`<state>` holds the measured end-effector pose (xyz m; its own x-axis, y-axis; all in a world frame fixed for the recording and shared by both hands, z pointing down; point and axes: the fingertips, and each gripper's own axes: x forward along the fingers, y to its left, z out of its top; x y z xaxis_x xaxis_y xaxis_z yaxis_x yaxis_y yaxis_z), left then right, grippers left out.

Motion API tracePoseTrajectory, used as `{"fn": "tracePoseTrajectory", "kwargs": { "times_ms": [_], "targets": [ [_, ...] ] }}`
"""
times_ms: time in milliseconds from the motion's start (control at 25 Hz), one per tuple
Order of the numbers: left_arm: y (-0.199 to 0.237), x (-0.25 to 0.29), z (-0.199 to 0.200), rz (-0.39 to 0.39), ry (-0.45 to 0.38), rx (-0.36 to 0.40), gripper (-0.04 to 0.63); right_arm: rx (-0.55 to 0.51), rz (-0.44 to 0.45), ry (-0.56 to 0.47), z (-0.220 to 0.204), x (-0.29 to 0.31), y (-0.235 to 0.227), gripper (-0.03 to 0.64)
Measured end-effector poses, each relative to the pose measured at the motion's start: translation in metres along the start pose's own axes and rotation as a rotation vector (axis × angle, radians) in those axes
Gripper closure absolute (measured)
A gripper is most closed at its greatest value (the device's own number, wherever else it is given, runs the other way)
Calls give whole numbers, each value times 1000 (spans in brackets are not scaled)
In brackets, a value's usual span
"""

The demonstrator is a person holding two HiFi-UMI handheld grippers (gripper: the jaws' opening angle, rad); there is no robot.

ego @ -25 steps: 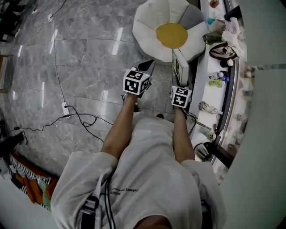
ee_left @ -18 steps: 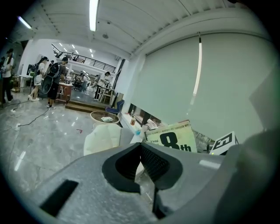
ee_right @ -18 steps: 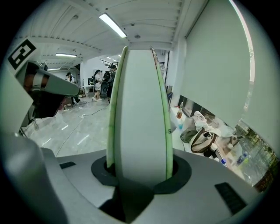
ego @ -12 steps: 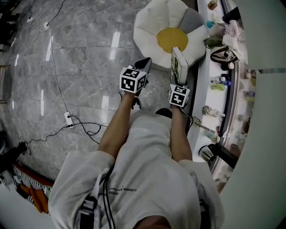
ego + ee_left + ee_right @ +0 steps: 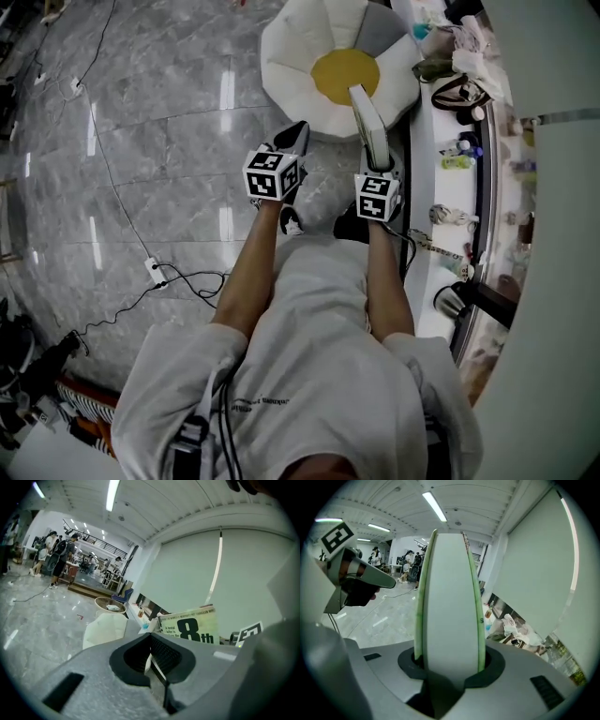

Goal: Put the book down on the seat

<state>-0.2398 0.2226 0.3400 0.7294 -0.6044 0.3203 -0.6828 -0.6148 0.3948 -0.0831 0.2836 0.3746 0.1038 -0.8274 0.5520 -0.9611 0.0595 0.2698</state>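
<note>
Right gripper (image 5: pixel 450 670): jaws are clamped on the lower edge of the book (image 5: pixel 449 597). The book is held upright, page edge turned to the camera, with a green cover edge seen down each side. The edge grip is judged to be kept so that the book can be tipped flat once it is over the seat.

In the head view the book is carried just ahead of this gripper. It lies across the near rim of the seat (image 5: pixel 291 66) and reaches toward the yellow centre (image 5: pixel 342 73). Contact with the cushion cannot be confirmed, so the book is noted as not yet set down.

Left gripper (image 5: pixel 151 660): pads are pressed together and nothing is pinched. It is held beside the right one, apart from the book, and is judged to be idle or on standby. The book's printed cover is seen from its camera.

Seat: a flower-shaped cushion with white petals, set on the floor (image 5: pixel 159 141). It looks soft, and a flat book is judged likely to rest steadily on it.

Floor: polished grey stone tiles with glossy light streaks; a cable (image 5: pixel 169 277) is trailed across them.

To the right a white counter (image 5: pixel 424 178) is crowded with bottles and a bag. Beyond it a pale roller blind (image 5: pixel 187 569) is drawn. Farther off, an open hall under strip lights is seen, with people (image 5: pixel 58 557) standing.
</note>
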Motion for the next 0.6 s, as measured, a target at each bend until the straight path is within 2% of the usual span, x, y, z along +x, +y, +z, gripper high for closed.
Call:
{"fn": "tracePoseTrajectory", "kwargs": {
  "times_ms": [280,440,600],
  "targets": [
    [-10,32,-19,2,66,22,586,53,26,51,-29,23,-22,463],
    [-17,57,-30,16,94,-17,586,38,99,34,-25,45,-31,463],
    [-30,101,-31,75,118,-1,586,16,184,18,-17,73,-50,463]
  ]
}}
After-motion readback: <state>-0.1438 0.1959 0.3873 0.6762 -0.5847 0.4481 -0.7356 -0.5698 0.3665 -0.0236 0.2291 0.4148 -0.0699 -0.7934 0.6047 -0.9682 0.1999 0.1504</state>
